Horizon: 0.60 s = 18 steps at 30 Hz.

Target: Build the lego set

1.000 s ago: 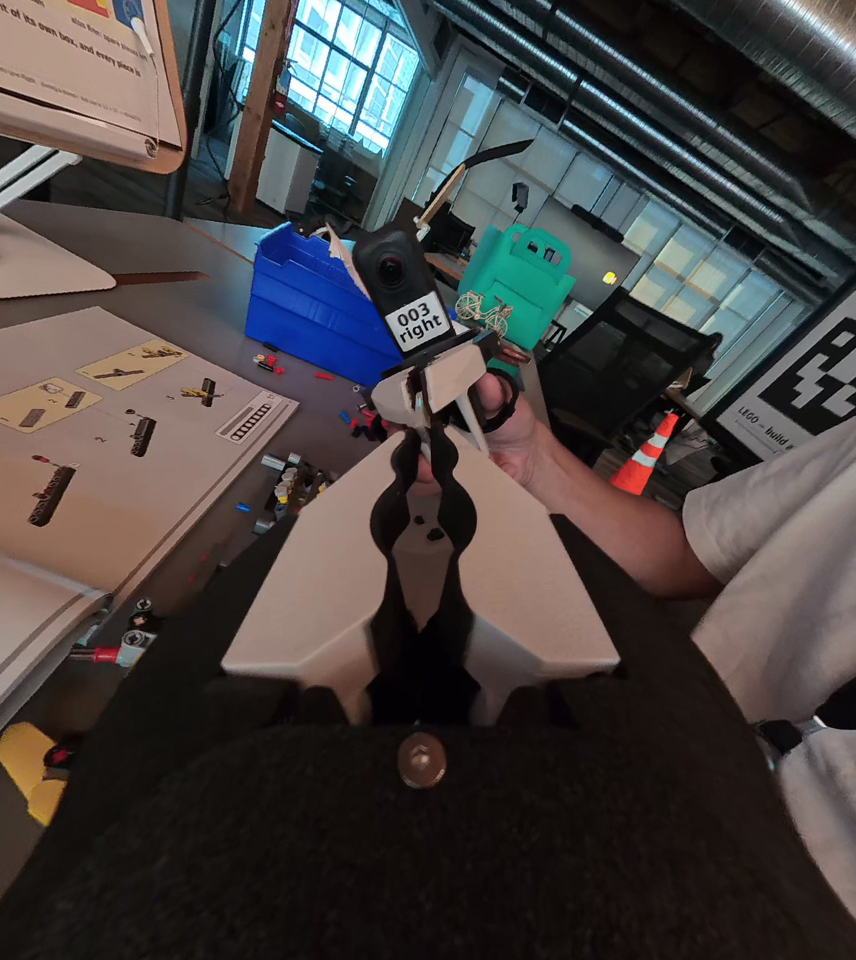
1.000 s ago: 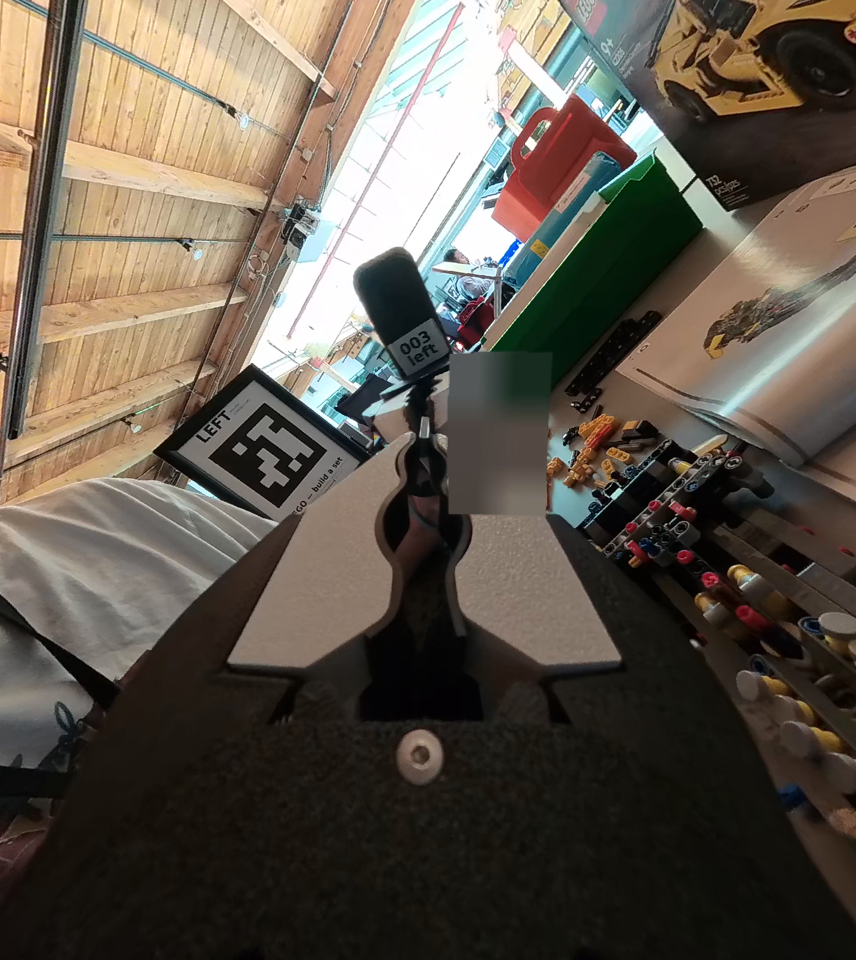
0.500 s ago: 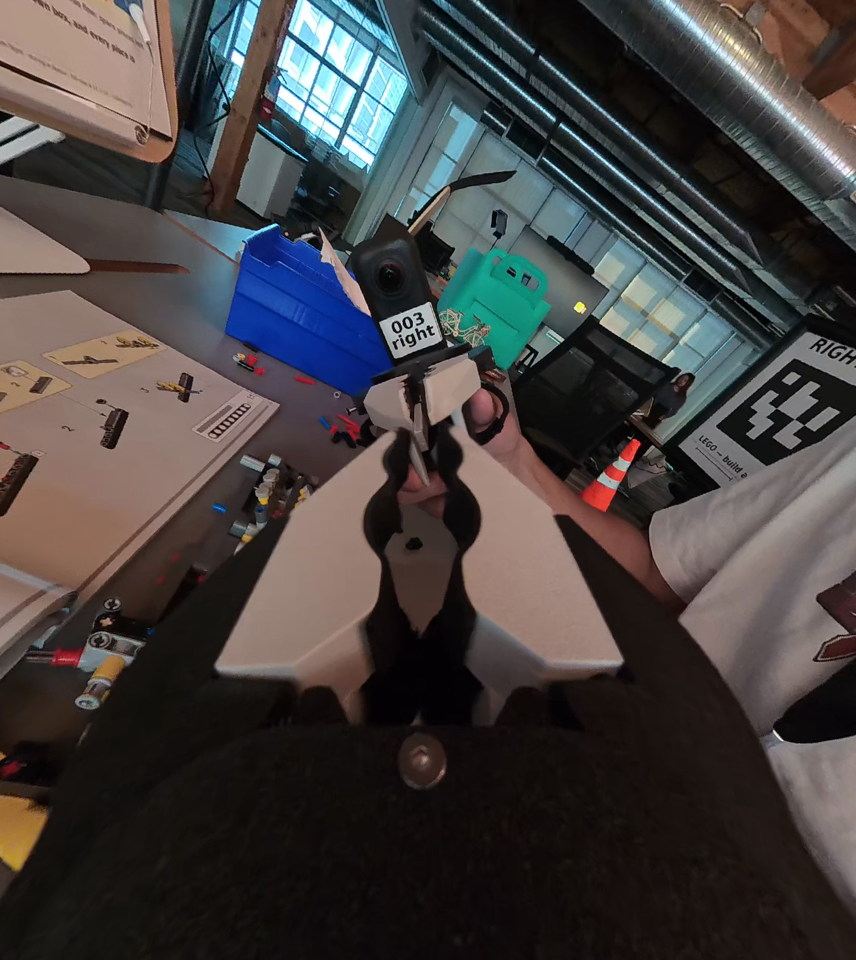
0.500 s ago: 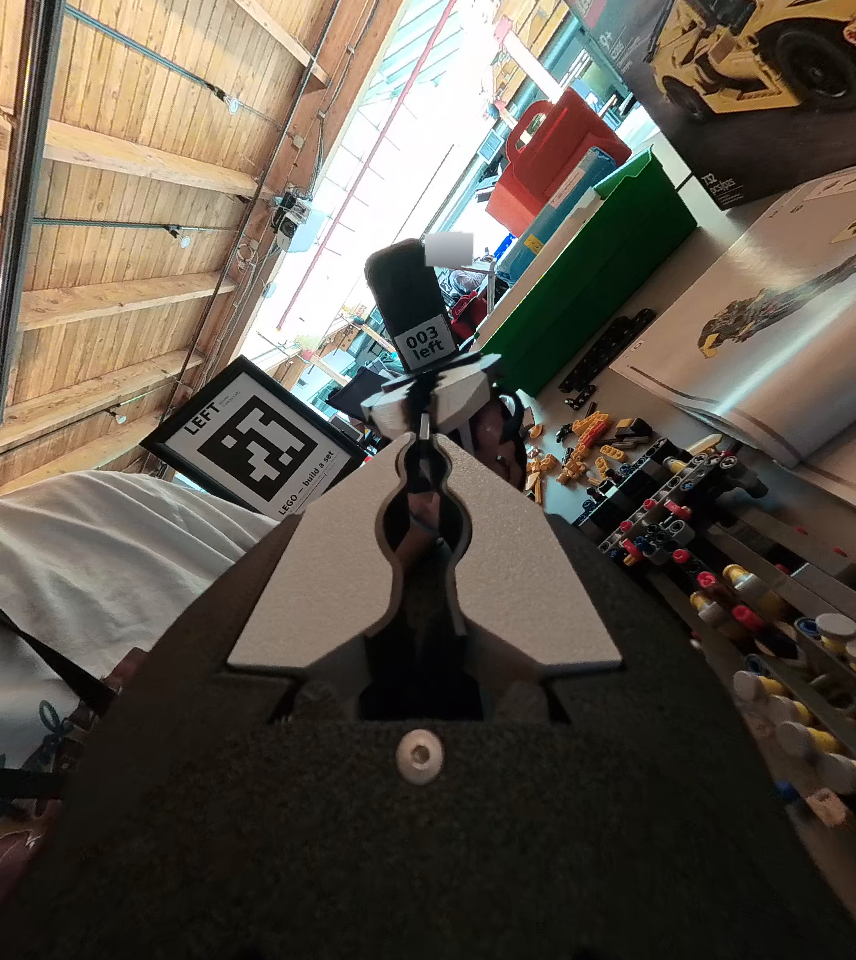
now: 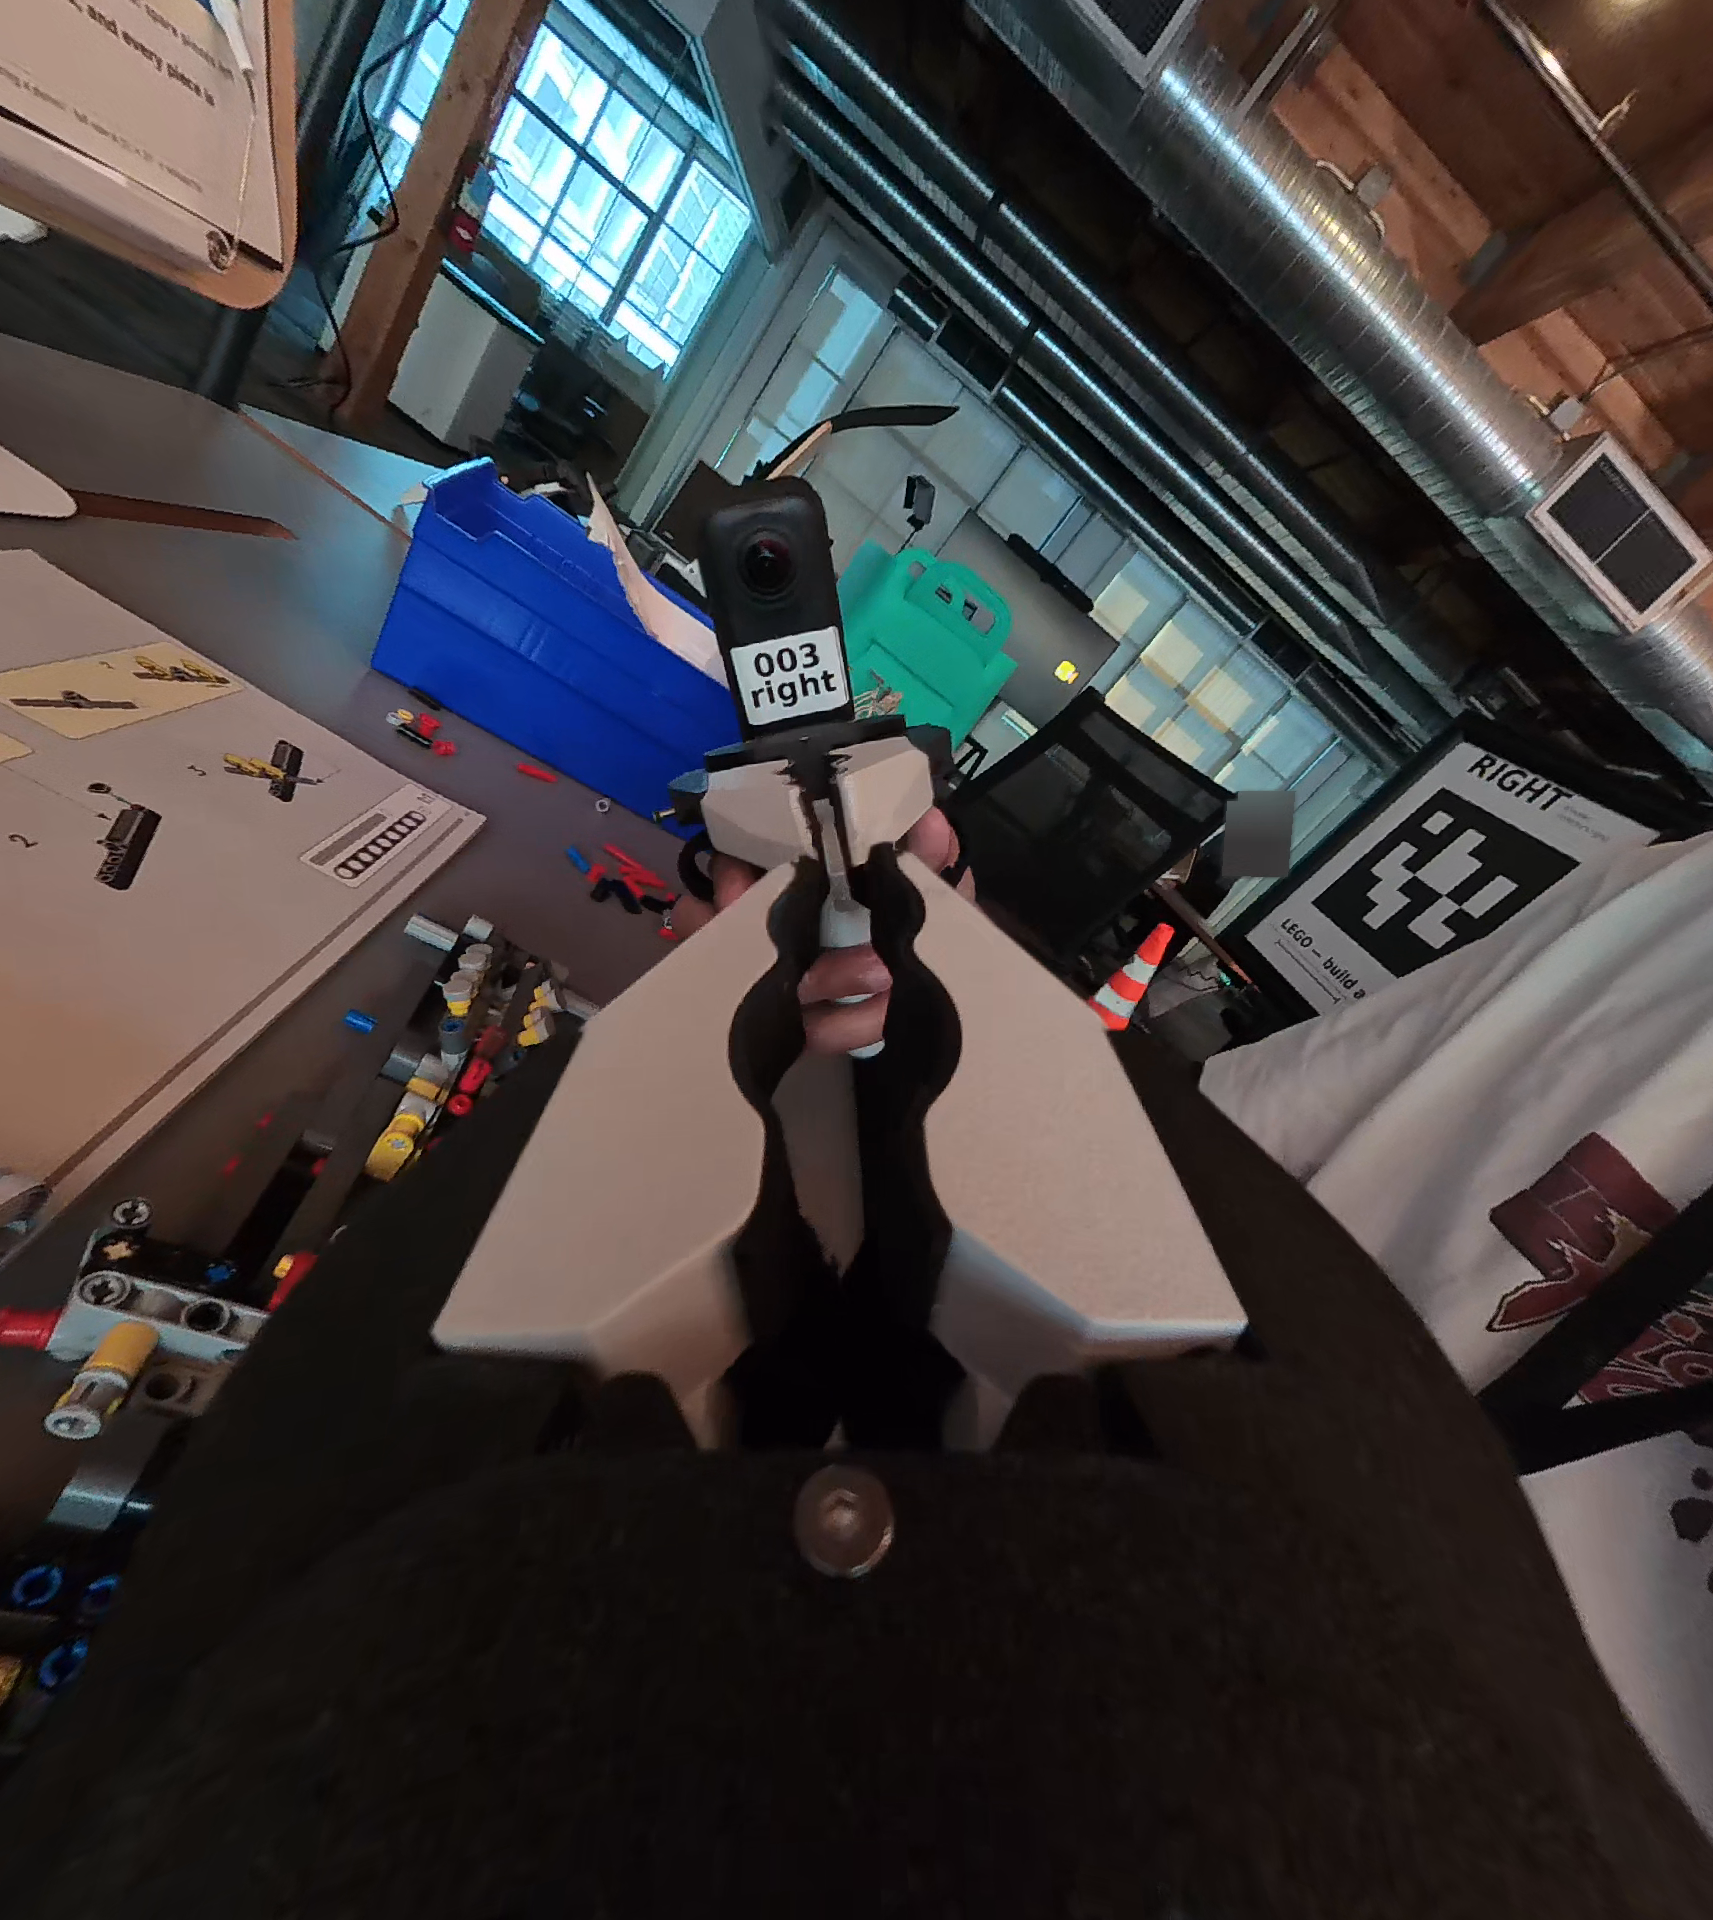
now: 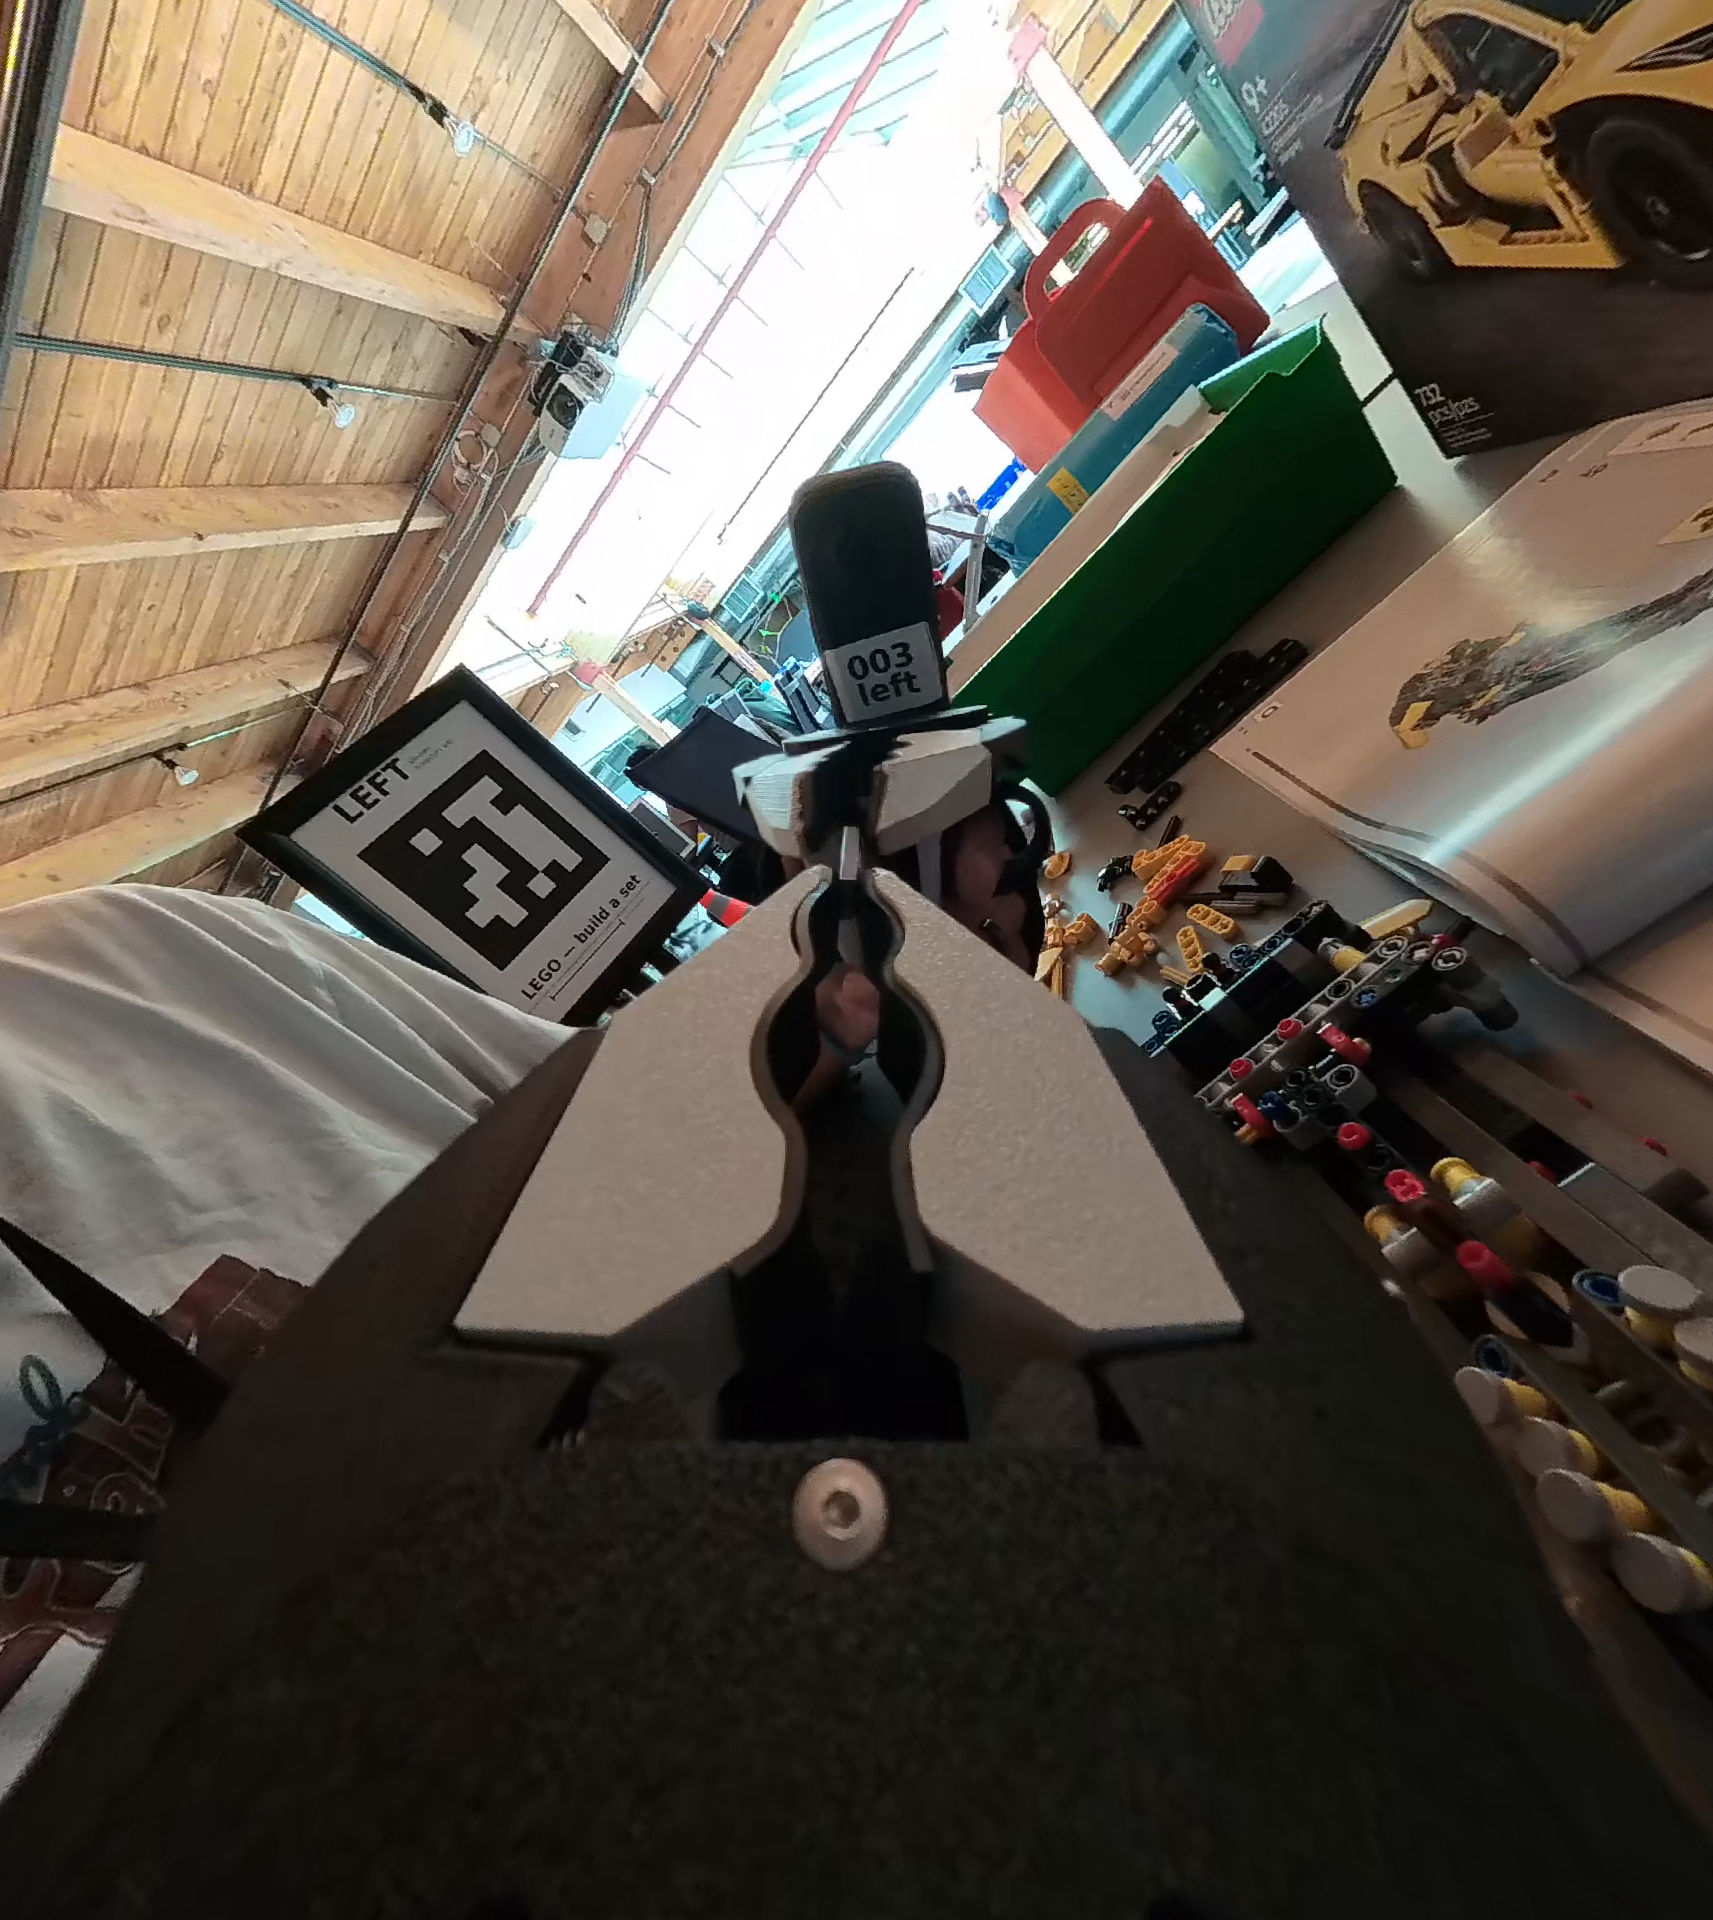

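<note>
The grey piece [image 5: 834, 871], a thin sliver of lego, is up in the air between the two tools, well above the table [image 5: 291, 613]. The left gripper [image 5: 844, 883] and the right gripper [image 5: 819, 823] meet nose to nose on it. Both look pressed together with the piece nipped at their tips. I cannot tell whether it is one part or two being joined. In the right wrist view the same sliver [image 6: 849, 857] runs from the far left gripper [image 6: 867, 805] into the tips of the right gripper [image 6: 847, 894]. A hand [image 5: 836, 982] wraps the right tool's handle just behind the join.

Below, on the left tool's side, an open manual [image 5: 156, 831] lies flat. Loose parts [image 5: 462, 1039] are strewn beside it, and a half-built grey assembly [image 5: 156, 1320] sits nearer. Farther back a blue bin [image 5: 540, 634] stands on the table, with a teal bag [image 5: 935, 644] beyond it.

On the right tool's side there is a long dark frame [image 6: 1351, 1029] studded with pins, and orange bits [image 6: 1164, 883] lie just past it. A booklet [image 6: 1558, 727] lies to the right of them, with a green bin [image 6: 1195, 561] and the set's box [image 6: 1558, 208] at the far edge.

The person's white shirt [image 5: 1558, 1091] fills the near right. A framed marker sign [image 5: 1434, 873] stands behind it, and another sign [image 6: 488, 842] stands on the other side.
</note>
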Available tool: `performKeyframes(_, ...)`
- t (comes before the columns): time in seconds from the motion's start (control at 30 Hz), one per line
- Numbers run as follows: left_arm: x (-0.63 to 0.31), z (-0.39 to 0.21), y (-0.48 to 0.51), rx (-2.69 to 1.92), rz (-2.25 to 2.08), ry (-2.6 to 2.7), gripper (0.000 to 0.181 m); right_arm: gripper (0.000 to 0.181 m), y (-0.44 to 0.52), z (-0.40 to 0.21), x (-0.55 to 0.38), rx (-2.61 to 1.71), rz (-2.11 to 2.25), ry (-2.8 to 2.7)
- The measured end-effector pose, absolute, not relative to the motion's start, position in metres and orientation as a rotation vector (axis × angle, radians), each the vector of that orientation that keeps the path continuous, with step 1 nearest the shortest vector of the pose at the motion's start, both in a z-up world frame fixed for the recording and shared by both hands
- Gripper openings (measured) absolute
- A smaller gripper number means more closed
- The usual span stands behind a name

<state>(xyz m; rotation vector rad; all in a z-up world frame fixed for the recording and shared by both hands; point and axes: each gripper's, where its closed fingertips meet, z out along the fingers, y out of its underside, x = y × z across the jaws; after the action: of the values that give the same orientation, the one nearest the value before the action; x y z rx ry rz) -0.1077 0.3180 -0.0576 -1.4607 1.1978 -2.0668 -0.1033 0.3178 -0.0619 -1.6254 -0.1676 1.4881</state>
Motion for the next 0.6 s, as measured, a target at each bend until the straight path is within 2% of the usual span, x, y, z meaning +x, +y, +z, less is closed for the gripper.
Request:
performKeyframes(0.07,-0.107,-0.058,0.314,-1.459,-2.073,1.220,0.010,0.002,0.317,-0.062,-0.106,-1.627,1.491,-0.180)
performKeyframes(0.27,-0.106,-0.060,0.312,-1.436,-1.997,1.251,0.001,0.002,0.315,-0.057,-0.105,-1.609,1.499,-0.184)
performKeyframes(0.6,-0.106,-0.059,0.311,-1.444,-2.067,1.223,0.004,0.002,0.315,-0.059,-0.105,-1.629,1.448,-0.222)
